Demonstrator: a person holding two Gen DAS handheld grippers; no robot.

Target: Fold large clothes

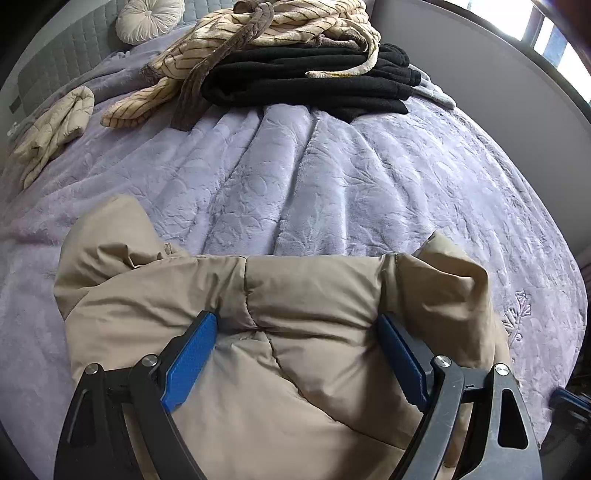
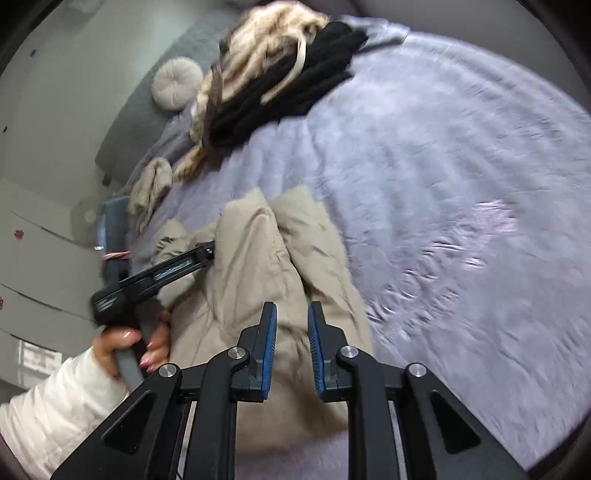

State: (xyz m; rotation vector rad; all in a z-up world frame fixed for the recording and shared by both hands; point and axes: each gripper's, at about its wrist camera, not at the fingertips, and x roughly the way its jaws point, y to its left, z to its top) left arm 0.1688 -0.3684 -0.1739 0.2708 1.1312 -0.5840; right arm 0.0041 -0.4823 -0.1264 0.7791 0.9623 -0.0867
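A beige puffer jacket (image 1: 295, 295) lies bunched on the lilac bedspread (image 1: 332, 177) at the near edge. My left gripper (image 1: 295, 325) is wide open, its blue pads (image 1: 192, 354) pressed down on either side of a padded fold of the jacket. In the right wrist view the jacket (image 2: 251, 266) lies below my right gripper (image 2: 291, 310), which hovers above it with its jaws narrowly apart and nothing between them. The left gripper (image 2: 155, 277) shows at the jacket's left side, held by a hand in a white sleeve.
A folded black garment (image 1: 314, 81) with a cream striped garment (image 1: 258, 33) piled on it lies at the far side of the bed. A smaller cream piece (image 1: 55, 125) lies far left. A round cushion (image 1: 147, 18) rests by the grey headboard (image 1: 66, 55).
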